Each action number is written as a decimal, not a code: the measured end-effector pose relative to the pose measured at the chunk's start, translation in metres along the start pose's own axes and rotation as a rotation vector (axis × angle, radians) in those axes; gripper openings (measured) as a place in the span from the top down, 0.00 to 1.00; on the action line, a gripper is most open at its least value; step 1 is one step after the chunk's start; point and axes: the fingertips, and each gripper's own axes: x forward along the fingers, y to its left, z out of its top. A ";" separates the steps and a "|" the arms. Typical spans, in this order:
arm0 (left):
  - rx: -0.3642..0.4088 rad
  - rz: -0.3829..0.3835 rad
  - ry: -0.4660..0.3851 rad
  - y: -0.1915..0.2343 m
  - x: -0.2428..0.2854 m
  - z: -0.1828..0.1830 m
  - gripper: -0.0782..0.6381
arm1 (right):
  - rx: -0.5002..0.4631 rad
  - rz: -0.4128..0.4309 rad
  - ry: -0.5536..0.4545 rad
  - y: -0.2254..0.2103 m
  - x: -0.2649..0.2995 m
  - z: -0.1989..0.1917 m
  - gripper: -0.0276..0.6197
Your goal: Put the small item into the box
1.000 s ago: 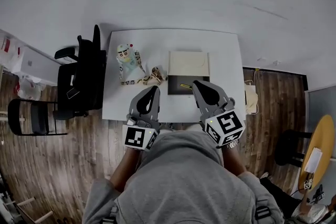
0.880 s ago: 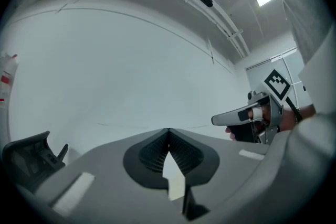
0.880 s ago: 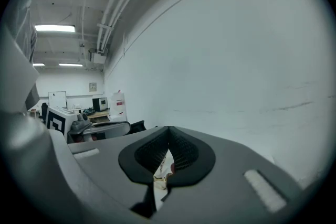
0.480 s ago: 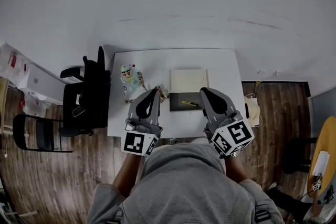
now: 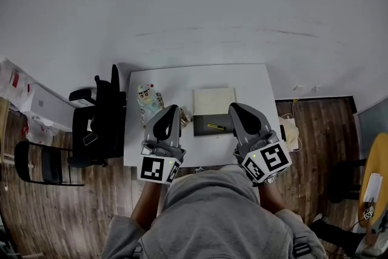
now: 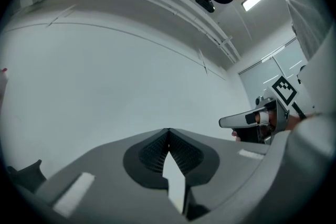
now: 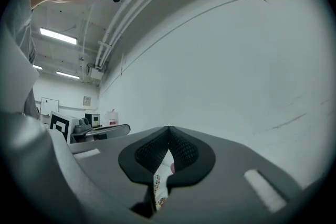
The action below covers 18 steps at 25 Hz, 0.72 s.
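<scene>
Jaws shut on both. Head view: left gripper and right gripper flank the box's near side. A yellow item lies inside, small bits just left. Left gripper view: tips meet, empty. Right gripper view: tips meet too. Best keep clear of the box rim.

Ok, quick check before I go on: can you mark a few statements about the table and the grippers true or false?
1. The left gripper and the right gripper both have their jaws closed. True.
2. The box is closed. False: its lid is folded back and the dark inside shows.
3. A yellow thing lies inside the box. True.
4. The toy figure stands to the right of the box. False: it stands to its left.
5. A black chair sits at the left side of the table. True.
</scene>
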 end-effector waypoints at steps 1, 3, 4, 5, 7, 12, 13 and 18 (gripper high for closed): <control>-0.002 0.003 0.003 0.000 0.000 0.000 0.89 | -0.002 0.000 -0.001 0.000 0.001 0.000 0.93; -0.011 0.006 0.005 0.000 0.000 0.000 0.89 | -0.013 0.001 -0.002 0.002 0.001 -0.001 0.93; -0.016 0.007 0.005 -0.001 0.000 0.000 0.89 | -0.020 0.002 -0.002 0.003 0.002 -0.002 0.93; -0.018 0.007 0.005 -0.001 0.001 -0.001 0.89 | -0.024 0.003 -0.002 0.004 0.002 -0.002 0.93; -0.020 0.005 0.009 -0.003 0.000 -0.003 0.89 | -0.024 0.005 -0.004 0.004 0.001 -0.003 0.93; -0.018 0.000 0.018 -0.007 -0.003 -0.008 0.89 | -0.018 0.009 -0.004 0.005 -0.001 -0.006 0.93; -0.019 0.001 0.018 -0.007 -0.004 -0.009 0.89 | -0.018 0.010 -0.003 0.005 -0.002 -0.007 0.93; -0.022 0.008 0.021 -0.008 -0.007 -0.011 0.89 | -0.025 0.017 0.007 0.007 -0.003 -0.010 0.93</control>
